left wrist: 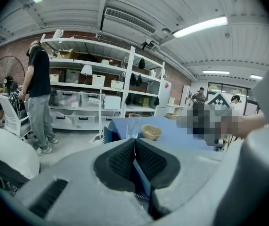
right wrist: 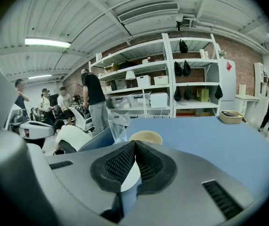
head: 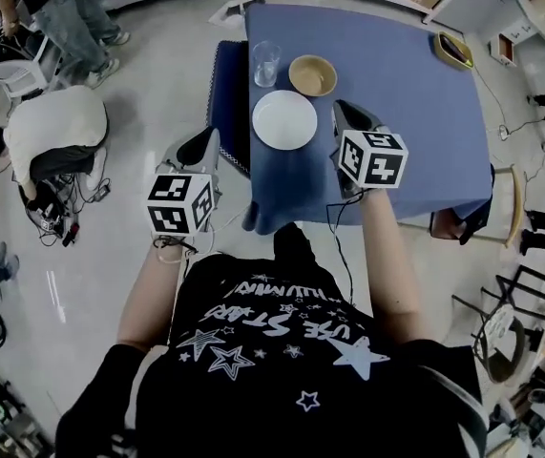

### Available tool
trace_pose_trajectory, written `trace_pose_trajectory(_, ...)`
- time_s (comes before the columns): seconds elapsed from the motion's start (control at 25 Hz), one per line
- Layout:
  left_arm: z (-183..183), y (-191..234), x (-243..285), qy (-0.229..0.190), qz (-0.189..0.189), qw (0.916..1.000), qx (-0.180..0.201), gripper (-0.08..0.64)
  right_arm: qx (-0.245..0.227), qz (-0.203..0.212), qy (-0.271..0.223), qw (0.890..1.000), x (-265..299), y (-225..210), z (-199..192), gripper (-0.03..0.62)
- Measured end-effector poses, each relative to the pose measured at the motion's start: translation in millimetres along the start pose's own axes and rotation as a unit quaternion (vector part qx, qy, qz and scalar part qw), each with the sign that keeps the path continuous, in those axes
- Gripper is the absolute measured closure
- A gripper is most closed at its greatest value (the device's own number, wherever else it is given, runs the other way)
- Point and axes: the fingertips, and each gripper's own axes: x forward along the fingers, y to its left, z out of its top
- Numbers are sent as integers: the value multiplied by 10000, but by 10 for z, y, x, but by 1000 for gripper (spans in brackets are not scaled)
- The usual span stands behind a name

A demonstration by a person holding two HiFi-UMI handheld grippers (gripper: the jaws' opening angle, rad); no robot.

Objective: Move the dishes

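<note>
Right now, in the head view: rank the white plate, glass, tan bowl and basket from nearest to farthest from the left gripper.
1. White plate, just right of the left gripper.
2. Glass, beyond the plate, leftmost.
3. Tan bowl, right of the glass.
4. Basket, far right corner of the table.

A pale floor (head: 157, 46) is seen around a table (head: 396, 84) covered in blue, a wooden chair (head: 513, 213) is set beside its right edge, white shelving (right wrist: 158, 86) is ranged along a brick wall (right wrist: 240, 48), and light is given by strip lights (left wrist: 201, 26) fixed to a white panelled ceiling (right wrist: 101, 13).
</note>
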Motion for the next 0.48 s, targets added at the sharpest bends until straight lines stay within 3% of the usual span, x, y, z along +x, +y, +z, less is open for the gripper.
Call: trace_pose_trajectory(0.48,-331,215,-617,-23,-906,9955,269,540,390,-722,-112,9966,-617,779,-455,591)
